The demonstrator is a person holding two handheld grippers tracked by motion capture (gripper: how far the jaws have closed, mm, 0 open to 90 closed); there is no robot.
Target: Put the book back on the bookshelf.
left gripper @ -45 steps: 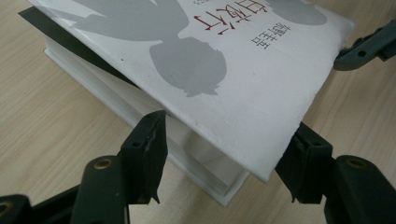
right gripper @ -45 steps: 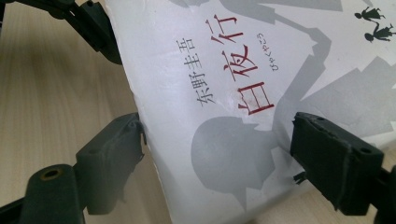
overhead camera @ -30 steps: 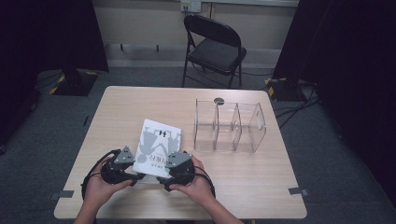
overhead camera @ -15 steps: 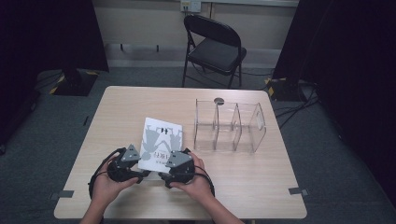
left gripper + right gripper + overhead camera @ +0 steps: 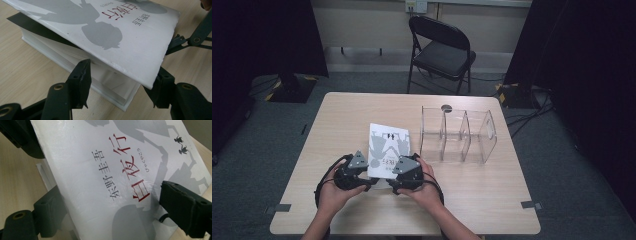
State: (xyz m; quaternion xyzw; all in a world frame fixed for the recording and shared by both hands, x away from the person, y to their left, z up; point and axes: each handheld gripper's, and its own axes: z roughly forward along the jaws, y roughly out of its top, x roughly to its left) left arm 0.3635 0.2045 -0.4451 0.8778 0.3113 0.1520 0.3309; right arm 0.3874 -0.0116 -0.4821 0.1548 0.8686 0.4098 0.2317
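Two handheld grippers meet at the near end of a white paperback book (image 5: 388,150) that lies on a light wooden table (image 5: 482,195), its long axis running away from the person toward the far edge. The left gripper (image 5: 368,181) sits at the book's near left corner; its jaws have just been closing and straddle that corner, one jaw against the page block below, the other under the lifted front cover, not yet clamped. The right gripper (image 5: 388,187) is at the near right edge, its jaws grasping the raised cover, one above and one beneath. Both hands are equally near. A clear acrylic divider rack (image 5: 458,135) stands to the book's right, near but apart.
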